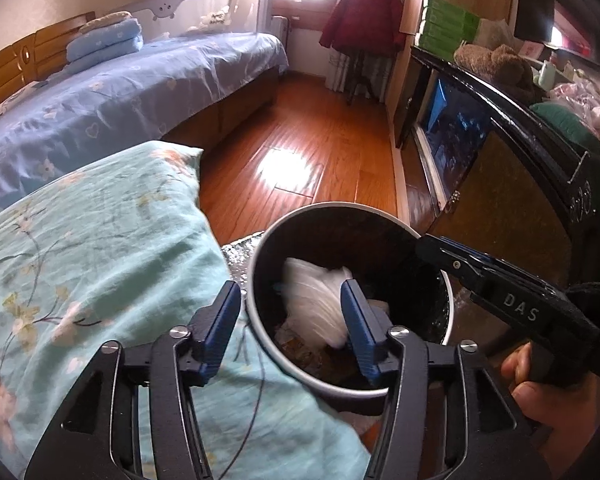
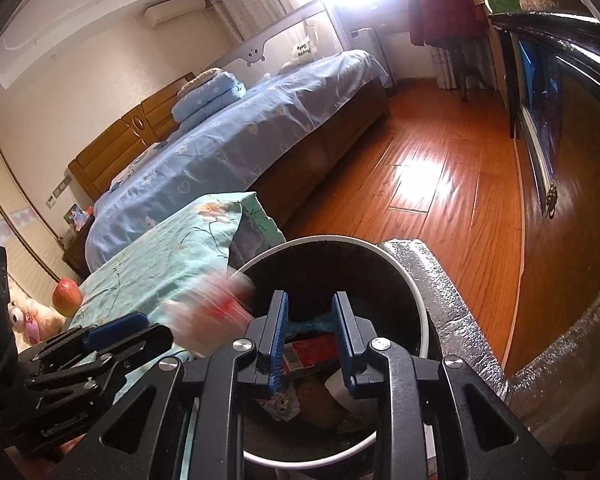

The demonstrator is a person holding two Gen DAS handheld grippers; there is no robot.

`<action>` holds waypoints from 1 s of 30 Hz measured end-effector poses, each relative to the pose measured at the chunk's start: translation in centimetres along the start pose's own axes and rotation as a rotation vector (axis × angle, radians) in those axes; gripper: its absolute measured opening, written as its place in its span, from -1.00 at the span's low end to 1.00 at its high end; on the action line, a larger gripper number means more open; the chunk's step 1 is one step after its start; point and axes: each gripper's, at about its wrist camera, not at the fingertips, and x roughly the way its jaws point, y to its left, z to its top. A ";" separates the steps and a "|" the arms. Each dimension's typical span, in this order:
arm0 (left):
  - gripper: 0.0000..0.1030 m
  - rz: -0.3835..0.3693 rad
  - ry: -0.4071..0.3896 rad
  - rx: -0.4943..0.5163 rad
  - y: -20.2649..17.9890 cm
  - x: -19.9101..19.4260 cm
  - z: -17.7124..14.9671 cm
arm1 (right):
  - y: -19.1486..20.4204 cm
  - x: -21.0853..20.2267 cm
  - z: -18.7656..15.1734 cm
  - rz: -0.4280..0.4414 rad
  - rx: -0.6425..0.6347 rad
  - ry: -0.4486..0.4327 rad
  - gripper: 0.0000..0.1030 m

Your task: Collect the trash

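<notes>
A round dark bin with a white rim (image 1: 260,320) (image 2: 416,292) stands on the floor below both grippers, holding a red packet (image 2: 312,354) and paper scraps. My left gripper (image 1: 290,320) is open above its near rim. A white piece of trash (image 1: 316,304), blurred, drops free between its fingers; the right wrist view shows it pinkish with red (image 2: 208,316) just off the left gripper's tip (image 2: 112,330). My right gripper (image 2: 310,340) (image 1: 424,246) stands part open over the bin, with a small teal scrap (image 2: 312,322) spanning the gap between its pads.
A teal floral pillow (image 1: 100,260) lies against the bin's left side, with an apple (image 2: 66,290) and a plush toy (image 2: 28,316) beyond it. Silver foil matting (image 2: 440,300) covers the floor beside the bin. A blue bed (image 1: 120,100) lies left, a black cabinet (image 1: 500,120) right.
</notes>
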 end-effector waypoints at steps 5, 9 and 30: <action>0.09 0.007 -0.020 -0.040 1.6 -2.1 -1.3 | 1.1 -1.0 -0.3 0.013 -0.004 -0.014 -0.09; 0.15 0.014 -0.046 -0.089 3.3 -4.6 -3.2 | 2.7 -2.1 -1.0 0.036 -0.011 -0.026 0.29; 0.56 0.247 -0.252 -0.284 11.2 -18.4 -15.1 | 12.6 -6.9 -8.2 0.117 -0.173 -0.082 0.83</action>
